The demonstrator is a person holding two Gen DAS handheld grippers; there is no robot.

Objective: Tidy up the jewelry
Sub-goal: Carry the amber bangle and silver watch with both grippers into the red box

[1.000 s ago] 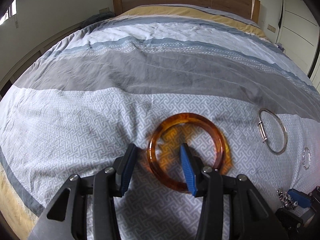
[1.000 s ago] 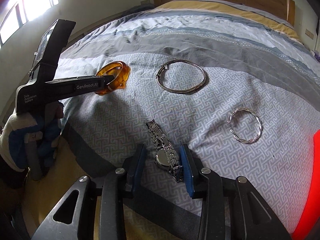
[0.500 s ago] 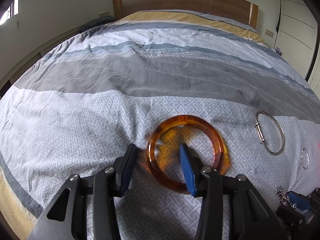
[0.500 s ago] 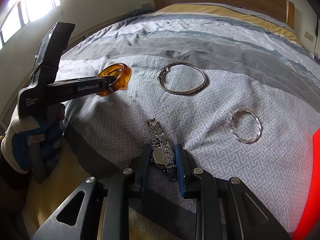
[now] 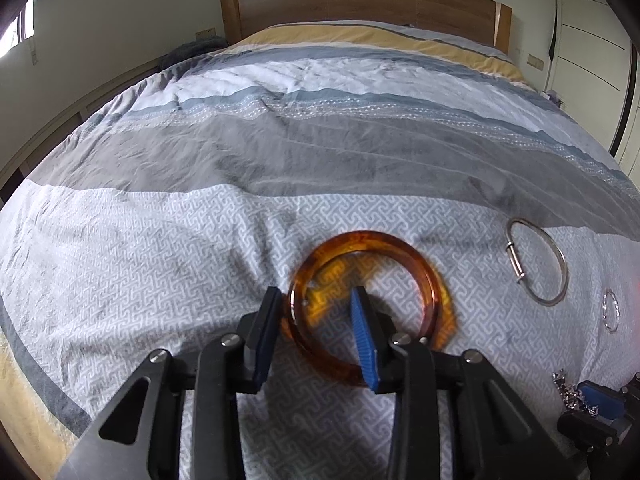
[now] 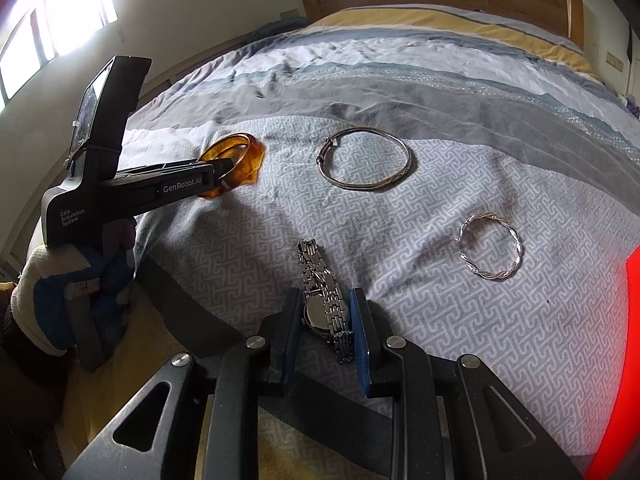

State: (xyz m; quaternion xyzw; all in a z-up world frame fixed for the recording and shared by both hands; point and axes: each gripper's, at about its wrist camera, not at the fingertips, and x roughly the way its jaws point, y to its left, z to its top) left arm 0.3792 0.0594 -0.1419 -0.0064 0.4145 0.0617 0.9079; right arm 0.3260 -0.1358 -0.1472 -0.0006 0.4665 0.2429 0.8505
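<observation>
An amber bangle [image 5: 362, 304] lies on the patterned bedspread. My left gripper [image 5: 316, 312] is open, its jaws straddling the bangle's near-left rim, one finger outside and one inside the ring. The bangle also shows in the right wrist view [image 6: 234, 164]. My right gripper [image 6: 325, 312] is shut on a silver watch [image 6: 326, 304], pinching its case, the band trailing forward on the bed. A silver bangle [image 6: 364, 158] and a twisted silver bracelet [image 6: 490, 252] lie further out.
The bedspread [image 5: 280, 160] runs to a wooden headboard [image 5: 360, 0]. The silver bangle [image 5: 536, 266] and the twisted bracelet [image 5: 611, 310] lie right of the amber one. A red object [image 6: 624, 340] sits at the right edge. A window [image 6: 48, 20] is at the left.
My right gripper has closed from open onto the silver watch. My left gripper has narrowed slightly around the amber bangle's rim and stayed in place.
</observation>
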